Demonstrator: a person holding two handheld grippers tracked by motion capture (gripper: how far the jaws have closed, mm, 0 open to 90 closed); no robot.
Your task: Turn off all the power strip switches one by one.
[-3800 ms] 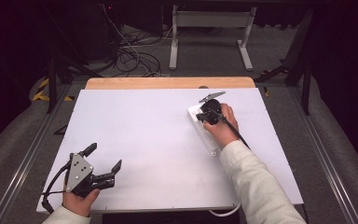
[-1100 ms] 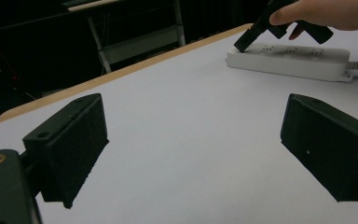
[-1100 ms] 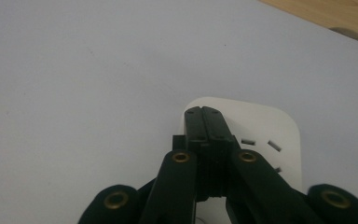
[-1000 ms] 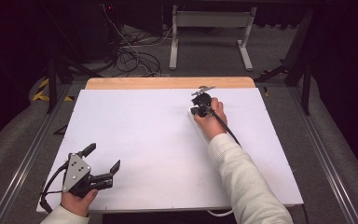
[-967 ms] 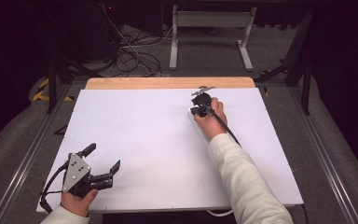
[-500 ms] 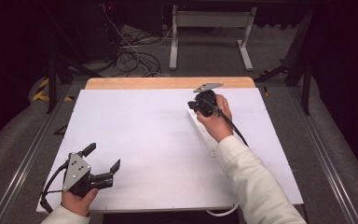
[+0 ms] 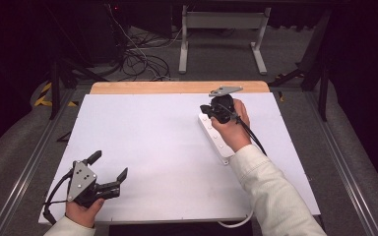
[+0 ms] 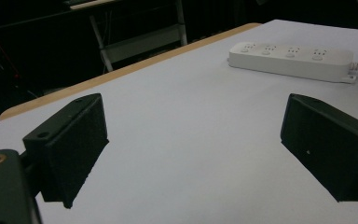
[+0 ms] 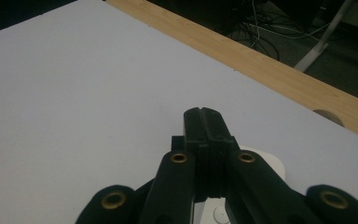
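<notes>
scene: white table (image 7: 152,137) with a wooden strip along its far edge; dark floor, cables and a metal stand beyond it.
power strip (image 7: 215,137): white, long, lies flat on the right half of the table, nearer the far edge than the near one; runs slantwise from far-left to near-right. Row of sockets on top. White cord leaves its near end and drops over the near edge of the table. Left gripper view shows it whole (image 8: 291,61), four socket groups visible, cord out to the right.
right gripper (image 7: 210,109): over the far end of the power strip, held in the person's right hand, white sleeve coming in from the near right corner. Grey three-cornered plate on top, black cable trailing back along the forearm.
right jaws: pressed together, nothing between them. Right gripper view (image 9: 204,122) shows the two black jaws flush, tips pointing toward the far wooden edge, a bit of white strip just under them.
contact right: cannot tell whether the tips touch the strip or sit just above it.
left gripper (image 7: 109,169): near left corner of the table, in the left hand, well apart from the power strip.
left jaws: wide apart, bare table between them, holding nothing (image 8: 191,154).
</notes>
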